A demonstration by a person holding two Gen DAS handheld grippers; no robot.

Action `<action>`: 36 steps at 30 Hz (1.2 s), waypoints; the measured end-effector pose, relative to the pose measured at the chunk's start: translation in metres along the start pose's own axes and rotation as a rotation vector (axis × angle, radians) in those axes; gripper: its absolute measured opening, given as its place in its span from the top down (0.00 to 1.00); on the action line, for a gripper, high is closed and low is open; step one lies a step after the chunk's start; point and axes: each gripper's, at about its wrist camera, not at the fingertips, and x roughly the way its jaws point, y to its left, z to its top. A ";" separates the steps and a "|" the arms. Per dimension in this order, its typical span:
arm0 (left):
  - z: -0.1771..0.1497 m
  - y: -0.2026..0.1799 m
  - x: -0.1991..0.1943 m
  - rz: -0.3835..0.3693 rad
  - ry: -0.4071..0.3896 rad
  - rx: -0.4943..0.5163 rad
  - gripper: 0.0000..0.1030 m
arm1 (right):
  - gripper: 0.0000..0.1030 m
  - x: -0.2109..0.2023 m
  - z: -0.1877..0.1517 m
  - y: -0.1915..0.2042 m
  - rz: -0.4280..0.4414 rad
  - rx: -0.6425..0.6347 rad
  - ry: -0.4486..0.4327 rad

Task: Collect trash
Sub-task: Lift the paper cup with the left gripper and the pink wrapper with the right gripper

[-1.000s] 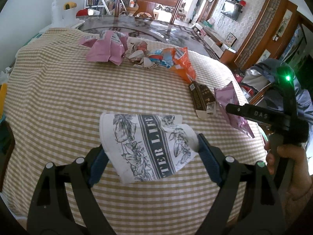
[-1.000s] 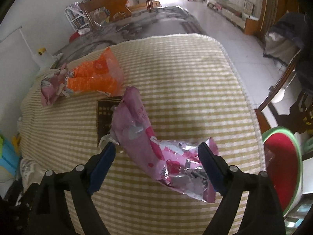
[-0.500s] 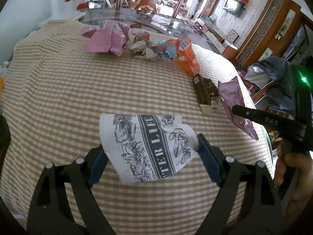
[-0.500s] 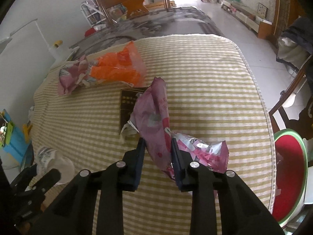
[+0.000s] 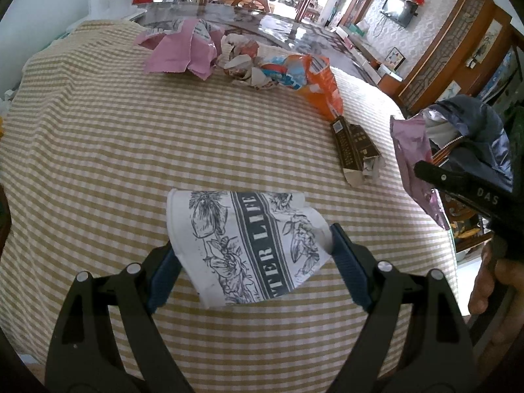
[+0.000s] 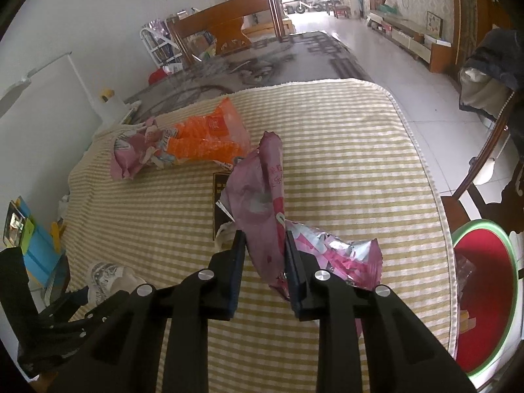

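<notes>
Trash all over the counter [image 5: 98, 137], which has a tan checked cloth on it. From the left wrist camera: the left tongs [image 5: 252, 265] are spread wide around a crushed paper cup [image 5: 245, 245] with black flower print, both blue pads right up against its sides, so it looks gripped. At 12 o'clock from the cup there's a pink torn wrapper [image 5: 180, 52], with crumpled paper scraps [image 5: 244, 65] and an orange snack bag [image 5: 317, 88] next to it. A brown flattened carton [image 5: 355, 150] lies at about 2 o'clock. Over at 3 o'clock the right tongs come in from the edge with a pink foil bag [image 5: 412, 154] hanging from them, and a hand [image 5: 491, 288] shows below.

Right wrist camera: the right tongs [image 6: 263, 262] are closing on that pink foil bag [image 6: 262, 203], pads pinching its middle, its top end standing up and the silvery end flopping out at 3 o'clock. The carton peeks out behind it, and the orange bag [image 6: 209, 134] is at 11 o'clock. A red bin with green rim [image 6: 484, 294] sits off the counter edge at 3 o'clock. The left tongs with the cup show at 8 o'clock.
</notes>
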 end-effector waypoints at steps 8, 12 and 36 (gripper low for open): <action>0.001 0.001 0.001 -0.025 -0.017 -0.004 0.21 | 0.78 -0.006 0.001 -0.003 0.008 0.020 -0.023; 0.000 0.001 -0.001 -0.028 -0.029 -0.007 0.21 | 0.78 -0.019 0.000 -0.009 0.023 0.052 -0.065; -0.004 -0.058 -0.033 -0.120 -0.025 0.029 0.21 | 0.77 -0.136 -0.069 -0.045 0.184 0.230 -0.308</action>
